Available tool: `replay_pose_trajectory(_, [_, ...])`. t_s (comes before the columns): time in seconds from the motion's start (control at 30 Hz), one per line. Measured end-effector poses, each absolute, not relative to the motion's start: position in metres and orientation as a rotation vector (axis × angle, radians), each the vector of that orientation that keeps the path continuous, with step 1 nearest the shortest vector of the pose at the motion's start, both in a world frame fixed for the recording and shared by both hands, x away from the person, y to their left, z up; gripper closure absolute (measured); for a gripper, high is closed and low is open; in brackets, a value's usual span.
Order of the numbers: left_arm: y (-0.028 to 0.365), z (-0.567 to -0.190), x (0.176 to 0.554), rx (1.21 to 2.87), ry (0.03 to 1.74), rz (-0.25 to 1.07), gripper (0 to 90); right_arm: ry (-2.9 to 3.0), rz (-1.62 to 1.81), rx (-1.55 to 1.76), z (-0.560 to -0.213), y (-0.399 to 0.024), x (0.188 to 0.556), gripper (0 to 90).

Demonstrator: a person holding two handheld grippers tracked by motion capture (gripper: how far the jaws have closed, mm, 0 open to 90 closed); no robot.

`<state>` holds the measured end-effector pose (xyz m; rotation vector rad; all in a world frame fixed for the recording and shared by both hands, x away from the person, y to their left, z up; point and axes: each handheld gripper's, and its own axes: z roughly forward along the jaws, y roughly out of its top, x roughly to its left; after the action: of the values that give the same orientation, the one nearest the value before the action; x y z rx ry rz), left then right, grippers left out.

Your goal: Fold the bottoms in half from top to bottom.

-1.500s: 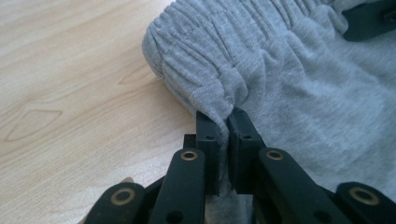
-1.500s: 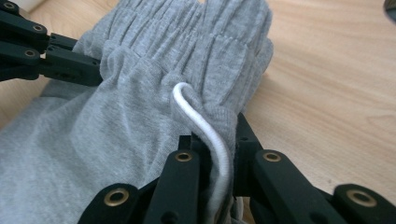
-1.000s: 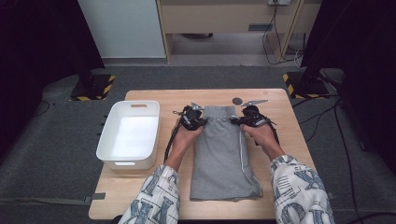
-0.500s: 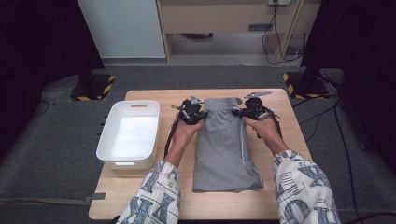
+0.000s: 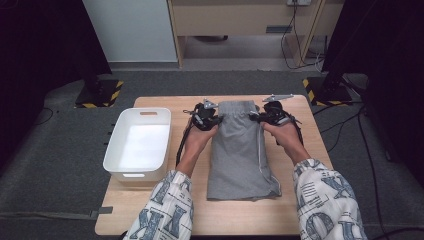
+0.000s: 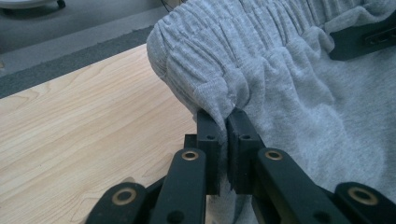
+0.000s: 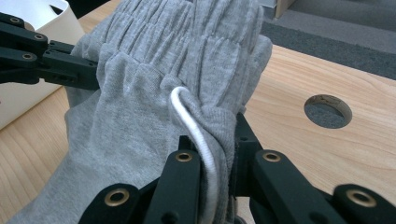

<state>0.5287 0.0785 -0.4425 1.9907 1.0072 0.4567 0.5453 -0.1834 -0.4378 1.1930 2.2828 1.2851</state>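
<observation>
From the high view, you have the grey shorts (image 5: 242,150) laid lengthwise down the middle of the wooden table (image 5: 165,215), waistband at the far end and leg hems toward you. Your left gripper (image 5: 206,116) pinches the left corner of that waistband and your right gripper (image 5: 270,114) pinches the right corner, so the band runs between the two. The white bin (image 5: 114,150) sits at the left of the table, apart from the cloth, with bare wood between them. There is free tabletop on the right of the shorts and in front of the hems (the far edge is close behind the grippers). Grey carpet surrounds the table, with a wooden cabinet (image 5: 240,17) beyond.

In the left gripper view, your jaws are clenched on a gathered fold of the shorts' (image 6: 289,79) elastic waistband, the cloth bunched right above the pads. The other gripper (image 6: 364,39) bites the band farther along. Pale wood grain lies open on the left.

In the right gripper view, your jaws are likewise clamped on the waistband corner of the shorts (image 7: 187,60), with the white drawstring (image 7: 198,135) running down between them. The left gripper (image 7: 46,60) holds the opposite corner, the bin (image 7: 28,88) behind it. A round hole (image 7: 328,111) in the tabletop sits off to the right.
</observation>
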Motion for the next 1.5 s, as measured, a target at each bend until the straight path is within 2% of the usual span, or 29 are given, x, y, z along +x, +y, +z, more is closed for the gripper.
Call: replay_pose_trajectory(1.5, [0.078, -0.419, 0.534, 1.975, 0.995, 0.503, 84.9, 2.233, 1.314, 1.172, -0.414, -0.181, 0.550, 84.3])
